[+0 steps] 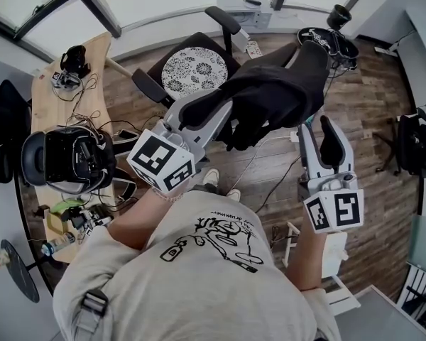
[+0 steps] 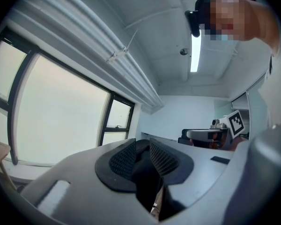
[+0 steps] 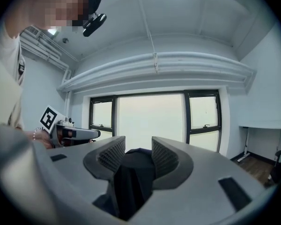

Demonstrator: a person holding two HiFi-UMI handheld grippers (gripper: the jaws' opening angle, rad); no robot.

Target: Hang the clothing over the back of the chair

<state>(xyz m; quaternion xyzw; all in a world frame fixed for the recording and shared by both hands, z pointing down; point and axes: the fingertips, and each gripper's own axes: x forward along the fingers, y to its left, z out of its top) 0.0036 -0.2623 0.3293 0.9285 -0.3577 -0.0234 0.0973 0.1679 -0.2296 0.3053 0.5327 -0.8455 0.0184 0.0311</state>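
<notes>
A black piece of clothing [image 1: 270, 94] hangs in the air between my two grippers, bunched in front of me. My left gripper [image 1: 199, 112] grips its left end; in the left gripper view the dark cloth [image 2: 147, 182] is pinched between the pads of the left gripper [image 2: 143, 158]. My right gripper [image 1: 330, 130] stands lower right with a black fold in its jaws; the right gripper view shows that cloth [image 3: 131, 177] filling the gap of the right gripper [image 3: 133, 156]. Beyond the clothing stands an office chair [image 1: 194, 69] with a patterned seat.
A wooden desk [image 1: 57, 112] at the left carries a black headset [image 1: 67, 158], cables and small items. A second black chair [image 1: 330, 41] stands at the far right, another [image 1: 415, 144] at the right edge. A white frame [image 1: 334, 261] is by my right side.
</notes>
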